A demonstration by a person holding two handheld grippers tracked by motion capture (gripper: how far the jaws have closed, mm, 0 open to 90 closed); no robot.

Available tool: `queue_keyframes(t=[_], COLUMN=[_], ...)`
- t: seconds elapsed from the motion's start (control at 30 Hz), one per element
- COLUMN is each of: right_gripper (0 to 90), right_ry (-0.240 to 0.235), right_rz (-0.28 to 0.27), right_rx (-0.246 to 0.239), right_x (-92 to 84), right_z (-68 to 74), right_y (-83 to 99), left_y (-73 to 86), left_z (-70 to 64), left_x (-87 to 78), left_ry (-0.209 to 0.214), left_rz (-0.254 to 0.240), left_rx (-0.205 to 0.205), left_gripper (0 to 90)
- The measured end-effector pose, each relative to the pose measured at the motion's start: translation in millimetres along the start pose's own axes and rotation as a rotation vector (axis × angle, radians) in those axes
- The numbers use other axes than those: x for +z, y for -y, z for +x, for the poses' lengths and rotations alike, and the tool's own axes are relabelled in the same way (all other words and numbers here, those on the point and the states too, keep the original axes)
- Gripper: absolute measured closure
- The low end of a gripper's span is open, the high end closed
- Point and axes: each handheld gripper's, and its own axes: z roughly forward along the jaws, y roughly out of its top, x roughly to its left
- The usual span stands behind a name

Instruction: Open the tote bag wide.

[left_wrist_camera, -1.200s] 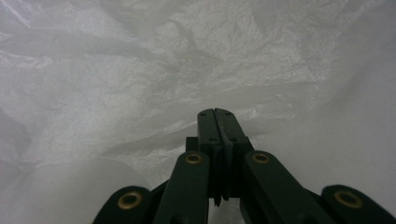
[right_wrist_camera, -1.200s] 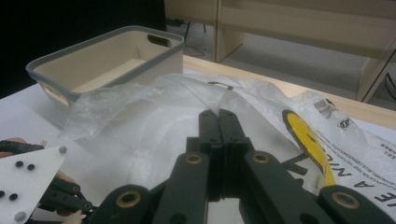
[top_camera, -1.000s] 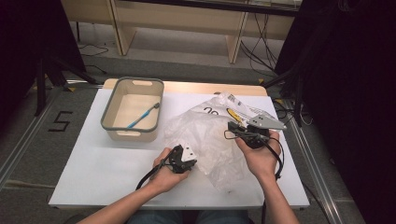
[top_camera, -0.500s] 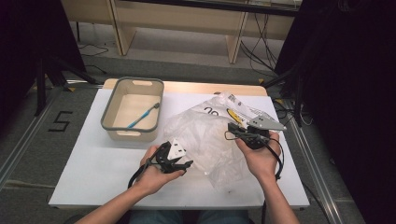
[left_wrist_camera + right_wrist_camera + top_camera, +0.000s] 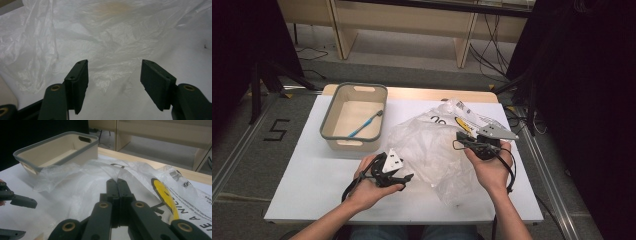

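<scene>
A crumpled clear plastic bag [image 5: 432, 150] with a yellow print lies across the middle of the white table [image 5: 312, 185]. My right gripper [image 5: 460, 138] is at the bag's right side. In the right gripper view its jaws are pressed together [image 5: 116, 182] with a fold of the bag [image 5: 75, 185] pinched at the tips. My left gripper [image 5: 404, 181] hovers just left of the bag. Its jaws have just been opening and stand wide [image 5: 115, 67], nothing between them, with the bag [image 5: 112, 37] spread beyond. The left gripper's jaws [image 5: 17, 217] also appear at the left edge of the right gripper view.
A beige bin with a grey rim [image 5: 329, 132] stands at the back left of the table, a blue brush [image 5: 364, 124] inside it. The bin [image 5: 57, 142] lies past the bag in the right gripper view. Wooden furniture legs and cables are beyond the table's far edge.
My left gripper has let go of the bag's left edge, drawn back to the left and up a little, and opened its jaws. The right gripper has stayed still.
</scene>
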Motion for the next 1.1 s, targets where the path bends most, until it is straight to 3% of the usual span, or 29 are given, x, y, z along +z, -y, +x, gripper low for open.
queue_keyframes(t=[0.3, 1.1], right_gripper=[90.0, 90.0], right_ry=[-0.002, -0.001], right_rz=[0.004, 0.005], right_rx=[-0.003, -0.006], right_x=[1.7, 0.4], right_z=[0.7, 0.4], right_y=[0.1, 1.8], left_y=[5.2, 8.7], left_z=[2.3, 5.5], left_x=[-6.2, -10.8], left_ry=[-0.007, -0.044], left_rz=[-0.01, -0.013], left_rx=[-0.008, -0.02], left_gripper=[33.4, 32.7])
